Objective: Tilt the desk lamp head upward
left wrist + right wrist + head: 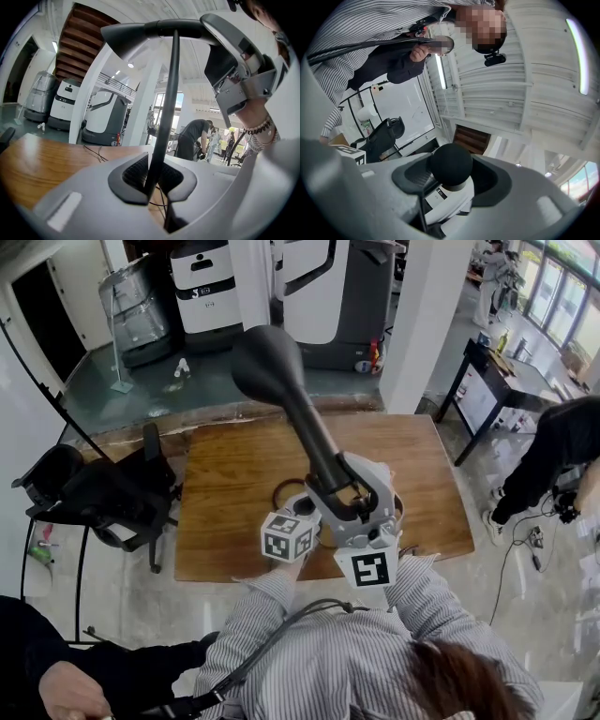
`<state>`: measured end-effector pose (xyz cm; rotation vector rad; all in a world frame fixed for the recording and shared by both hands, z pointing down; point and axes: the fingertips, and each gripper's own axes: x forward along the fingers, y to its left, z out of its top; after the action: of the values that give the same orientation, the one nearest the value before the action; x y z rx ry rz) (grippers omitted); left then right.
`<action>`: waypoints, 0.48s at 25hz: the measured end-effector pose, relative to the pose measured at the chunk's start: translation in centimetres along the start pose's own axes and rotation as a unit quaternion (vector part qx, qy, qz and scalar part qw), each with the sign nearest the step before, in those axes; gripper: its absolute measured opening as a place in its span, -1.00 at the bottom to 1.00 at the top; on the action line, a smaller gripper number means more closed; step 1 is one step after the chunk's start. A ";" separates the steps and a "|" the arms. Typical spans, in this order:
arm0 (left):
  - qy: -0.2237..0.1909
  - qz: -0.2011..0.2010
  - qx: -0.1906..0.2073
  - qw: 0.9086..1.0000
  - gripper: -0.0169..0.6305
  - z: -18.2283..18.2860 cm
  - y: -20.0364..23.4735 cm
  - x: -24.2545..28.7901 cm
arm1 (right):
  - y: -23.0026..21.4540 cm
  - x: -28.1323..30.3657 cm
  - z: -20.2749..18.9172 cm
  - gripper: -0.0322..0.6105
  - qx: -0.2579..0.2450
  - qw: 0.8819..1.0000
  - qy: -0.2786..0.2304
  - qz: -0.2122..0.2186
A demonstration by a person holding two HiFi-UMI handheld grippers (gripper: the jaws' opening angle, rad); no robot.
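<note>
We find the lamp head raised above the middle of the surface, a rectangular top of brown wood with visible grain. The lamp head is matte black, with a wide rounded bell that narrows into a long tapered neck.

The right hand-held gripper is pinching the narrow rear end of the lamp head. In the right gripper view this end shows as a smooth black dome between the two ribbed dark pads, which sit in light grey moulded plastic jaws.

The left hand-held gripper is lower and is nearly pressed together, pinching the lamp stem. The lamp stem is a thin, round black rod. It rises from between the ribbed pads to the lamp head, which lies crosswise at the top of the left gripper view.
</note>
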<state>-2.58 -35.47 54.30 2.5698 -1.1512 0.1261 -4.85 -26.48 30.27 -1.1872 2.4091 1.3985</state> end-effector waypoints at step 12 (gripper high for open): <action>-0.001 0.008 -0.004 1.000 -0.86 0.0 0.2 -0.2 | 0.9 -0.9 -0.5 -0.14 0.029 1.000 0.011 -0.003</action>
<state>-2.83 -35.47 54.30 2.5555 -1.1704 0.1225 -4.66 -26.13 31.56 -1.2018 2.4393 1.3122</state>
